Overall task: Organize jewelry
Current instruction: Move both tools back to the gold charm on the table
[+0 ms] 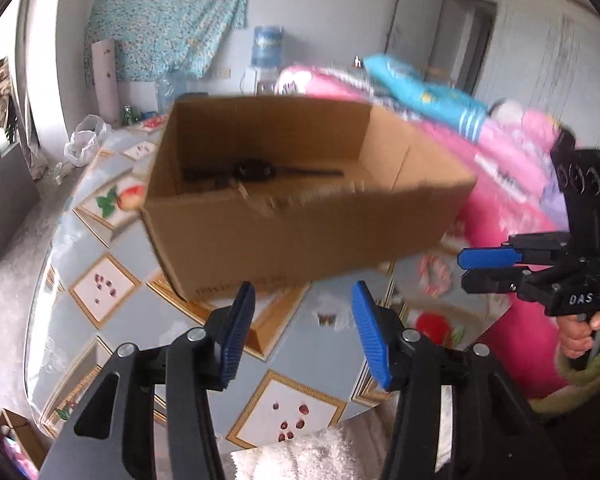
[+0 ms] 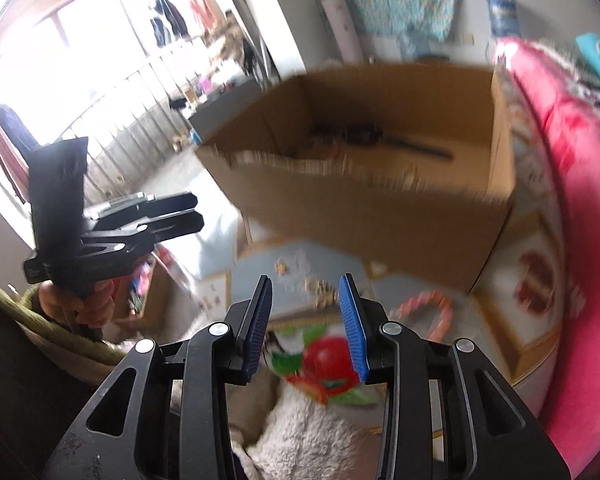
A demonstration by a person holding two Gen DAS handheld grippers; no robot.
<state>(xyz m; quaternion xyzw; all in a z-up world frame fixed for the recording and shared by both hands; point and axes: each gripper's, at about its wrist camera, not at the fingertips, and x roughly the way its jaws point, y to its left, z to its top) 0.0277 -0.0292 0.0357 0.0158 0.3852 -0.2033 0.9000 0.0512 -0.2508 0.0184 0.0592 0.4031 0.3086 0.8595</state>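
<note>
Ahead of the left gripper point(image 1: 303, 330), the box point(image 1: 300, 220) is showing matt brown cardboard with rough, torn paper along its near rim. The tabletop point(image 1: 112, 248) under both grippers is gleaming like a glossy, smooth printed plastic cover. The gripper's arms are looking like matt black plastic with shiny metal pins, and its pads point(image 1: 370, 332) are showing ribbed blue rubber. Beside the right gripper point(image 2: 306, 328), pink bedding point(image 2: 580, 200) is looking like soft cloth.

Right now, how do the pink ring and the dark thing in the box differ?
The pink ring lies out on the table before the cardboard box; the dark thing lies inside the box. The ring is a pale closed loop; the dark thing is long, straight and black. Neither is held.
</note>
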